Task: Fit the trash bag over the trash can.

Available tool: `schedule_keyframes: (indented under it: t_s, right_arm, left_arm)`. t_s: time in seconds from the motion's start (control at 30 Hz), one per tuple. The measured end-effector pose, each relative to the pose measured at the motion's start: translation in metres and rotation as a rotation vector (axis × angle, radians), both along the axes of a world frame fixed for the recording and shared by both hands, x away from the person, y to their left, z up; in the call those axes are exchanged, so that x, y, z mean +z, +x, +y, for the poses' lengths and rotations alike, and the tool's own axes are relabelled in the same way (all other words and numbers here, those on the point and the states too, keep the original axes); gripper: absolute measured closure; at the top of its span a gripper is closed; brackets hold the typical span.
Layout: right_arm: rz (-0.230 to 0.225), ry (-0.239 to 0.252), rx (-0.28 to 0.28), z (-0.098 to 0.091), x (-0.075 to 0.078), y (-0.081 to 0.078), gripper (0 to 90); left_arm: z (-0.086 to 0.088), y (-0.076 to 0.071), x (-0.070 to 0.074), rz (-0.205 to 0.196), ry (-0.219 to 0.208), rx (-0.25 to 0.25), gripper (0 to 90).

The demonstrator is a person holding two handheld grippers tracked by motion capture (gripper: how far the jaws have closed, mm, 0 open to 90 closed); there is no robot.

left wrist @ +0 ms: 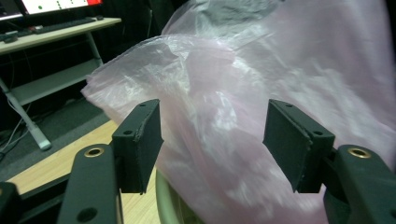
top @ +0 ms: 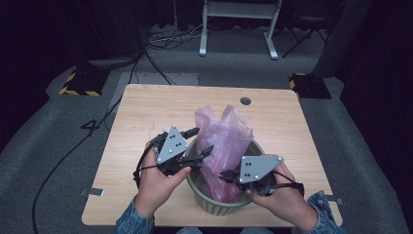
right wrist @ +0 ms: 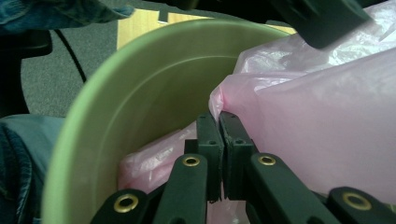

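A pale green bin point(top: 214, 204) stands near the front edge of the wooden table point(top: 146, 112). A pink plastic bag point(top: 224, 131) sits in it and rises well above the rim. My left gripper point(top: 202, 140) is at the bag's left side, open; in the left gripper view the bag point(left wrist: 224, 70) billows just beyond its spread jaws point(left wrist: 212, 126), over the bin's rim point(left wrist: 163, 200). My right gripper point(top: 223, 174) reaches in over the near rim and is shut on a pinched fold of the bag point(right wrist: 327, 130), inside the bin point(right wrist: 140, 84); its tips point(right wrist: 218, 116) meet on the film.
A round cable hole point(top: 245, 101) is at the table's far edge. Black cables point(top: 97, 126) run over the grey floor to the left. A white frame's legs point(top: 238, 29) stand beyond the table. Yellow-and-black striped bases point(top: 78, 85) flank the far corners.
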State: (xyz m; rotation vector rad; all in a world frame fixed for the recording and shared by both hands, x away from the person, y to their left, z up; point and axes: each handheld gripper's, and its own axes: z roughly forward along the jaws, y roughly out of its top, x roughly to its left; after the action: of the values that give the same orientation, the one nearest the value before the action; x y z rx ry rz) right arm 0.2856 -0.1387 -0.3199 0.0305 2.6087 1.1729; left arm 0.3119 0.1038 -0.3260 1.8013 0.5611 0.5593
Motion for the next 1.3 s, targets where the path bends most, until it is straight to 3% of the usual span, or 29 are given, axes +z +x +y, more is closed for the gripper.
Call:
schedule_keyframes:
  t_s: [0.07, 0.23, 0.4, 0.53, 0.63, 0.8, 0.9, 1.0, 1.1, 1.23, 1.3]
  right_arm:
    - [-0.007, 0.000, 0.017, 0.001, 0.001, -0.002, 88.1]
    - [-0.012, 0.007, 0.016, -0.002, 0.002, -0.005, 88.0]
    - [-0.002, 0.023, -0.021, -0.011, 0.001, -0.003, 83.4]
    - [0.034, 0.082, -0.108, -0.022, 0.002, -0.001, 60.2]
    - [0.020, 0.103, -0.153, -0.030, 0.006, 0.000, 57.5]
    - [0.025, 0.126, -0.240, -0.042, 0.009, 0.014, 57.3]
    - [0.042, 0.140, -0.290, -0.046, 0.008, 0.025, 54.4]
    - [0.059, 0.184, -0.300, -0.048, 0.016, 0.027, 49.3]
    - [0.036, 0.221, -0.294, -0.047, 0.032, 0.024, 46.5]
    - [0.007, 0.229, -0.284, -0.038, 0.045, 0.024, 46.7]
    - [0.002, 0.227, -0.285, -0.033, 0.048, 0.029, 52.0]
  left_arm:
    - [-0.002, 0.001, 0.000, 0.012, 0.006, -0.011, 45.8]
    - [-0.005, -0.005, -0.001, 0.001, 0.024, -0.072, 88.7]
    - [-0.002, -0.017, 0.000, -0.005, 0.023, -0.090, 90.0]
    - [0.002, -0.028, 0.003, -0.038, -0.004, -0.096, 90.0]
    - [0.004, -0.037, 0.005, -0.059, -0.023, -0.117, 90.0]
    - [0.001, -0.049, 0.004, -0.065, 0.011, -0.152, 90.0]
    - [-0.001, -0.052, 0.002, -0.060, 0.010, -0.174, 90.0]
    - [-0.004, -0.056, 0.001, -0.060, 0.020, -0.193, 90.0]
    - [-0.009, -0.058, 0.001, -0.064, 0.019, -0.211, 90.0]
    - [-0.015, -0.064, 0.001, -0.066, 0.029, -0.243, 90.0]
    - [-0.018, -0.065, 0.001, -0.062, 0.033, -0.260, 90.0]
